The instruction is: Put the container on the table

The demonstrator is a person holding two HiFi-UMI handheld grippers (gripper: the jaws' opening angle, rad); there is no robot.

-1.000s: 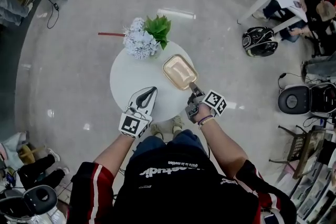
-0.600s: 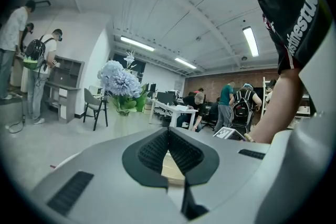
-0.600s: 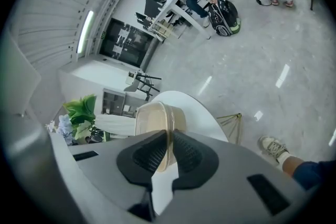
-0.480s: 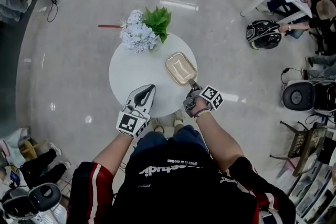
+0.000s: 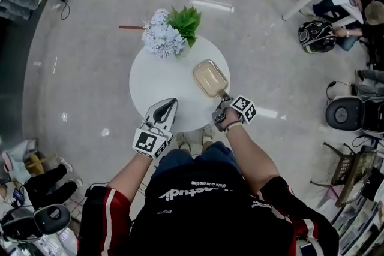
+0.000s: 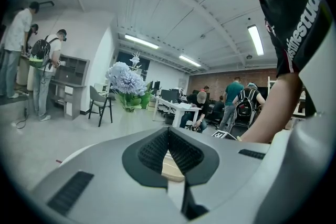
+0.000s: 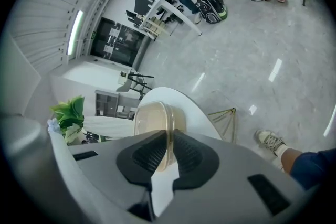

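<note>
The right gripper (image 7: pixel 169 136) pinched the near rim of the container (image 7: pixel 151 117) between its jaws, which had just eased slightly wider around it. The container sat on the right side of the round table (image 5: pixel 157 84), its near corner close to the edge, with bare top open to its left. The left gripper (image 6: pixel 168 131), jaws pressed together and empty, hung over the near edge. Flowers (image 5: pixel 164 40) crowded the far rim.

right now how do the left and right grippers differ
The left gripper is shut and empty; the right gripper pinches the container rim, its fingers just easing open. Left sits nearly level, right tilts down. Both are at the table near edge.
</note>
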